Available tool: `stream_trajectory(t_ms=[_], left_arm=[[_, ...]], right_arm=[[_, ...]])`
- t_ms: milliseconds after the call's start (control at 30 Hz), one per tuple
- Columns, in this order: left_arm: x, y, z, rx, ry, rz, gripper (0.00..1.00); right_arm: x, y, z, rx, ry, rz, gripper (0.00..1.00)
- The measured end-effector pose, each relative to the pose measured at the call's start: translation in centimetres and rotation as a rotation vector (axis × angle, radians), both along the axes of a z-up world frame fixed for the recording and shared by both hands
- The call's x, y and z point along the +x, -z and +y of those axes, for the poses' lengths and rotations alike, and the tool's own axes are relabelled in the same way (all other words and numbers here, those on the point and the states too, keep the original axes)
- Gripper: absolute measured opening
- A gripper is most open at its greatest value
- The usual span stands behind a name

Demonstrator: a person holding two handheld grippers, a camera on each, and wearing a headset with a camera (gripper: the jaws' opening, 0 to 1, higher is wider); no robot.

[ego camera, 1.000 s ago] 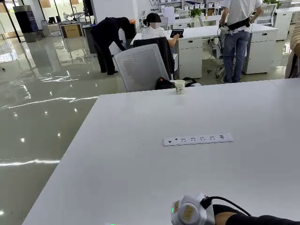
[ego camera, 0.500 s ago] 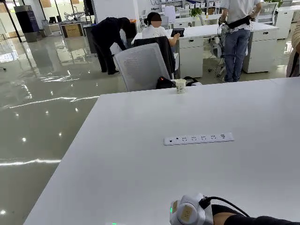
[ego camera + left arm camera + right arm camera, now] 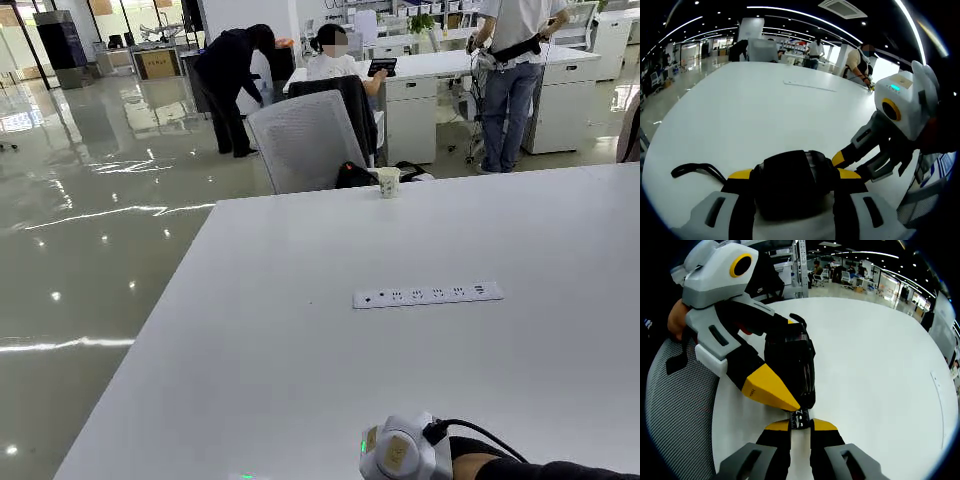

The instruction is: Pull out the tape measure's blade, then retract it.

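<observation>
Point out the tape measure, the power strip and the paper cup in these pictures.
tape measure [image 3: 792, 182]: left gripper view, middle of its black case.
power strip [image 3: 428, 295]: head view, middle of its top face.
paper cup [image 3: 388, 183]: head view, its side wall.

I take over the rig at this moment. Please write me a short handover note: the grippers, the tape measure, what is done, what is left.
Left gripper: shut on the tape measure, around its black case, over the white table.
Right gripper: shut on the blade, at its end, close to the case.
Done: both grips are in place; the blade is barely out.
Left: pull the blade out, then retract it.
</observation>
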State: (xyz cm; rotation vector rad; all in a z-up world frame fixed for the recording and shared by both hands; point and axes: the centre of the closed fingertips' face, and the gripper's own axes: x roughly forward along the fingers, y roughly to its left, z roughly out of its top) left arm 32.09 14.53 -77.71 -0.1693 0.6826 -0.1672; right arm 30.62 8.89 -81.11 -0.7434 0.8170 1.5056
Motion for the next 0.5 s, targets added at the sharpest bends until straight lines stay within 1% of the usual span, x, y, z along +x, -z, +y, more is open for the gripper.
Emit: stream_trajectory(t_ms=[200, 367, 500], left_arm=[[0.00, 0.03, 0.03, -0.002, 0.000, 0.000, 0.58], [-0.07, -0.04, -0.01, -0.007, 0.007, 0.007, 0.57], [-0.03, 0.07, 0.05, -0.003, 0.011, 0.012, 0.57]], right_arm=[[-0.04, 0.02, 0.04, 0.000, -0.009, -0.002, 0.11], [-0.15, -0.02, 0.04, -0.009, -0.041, -0.007, 0.11], [-0.12, 0.00, 0.10, -0.027, -0.033, -0.003, 0.11]])
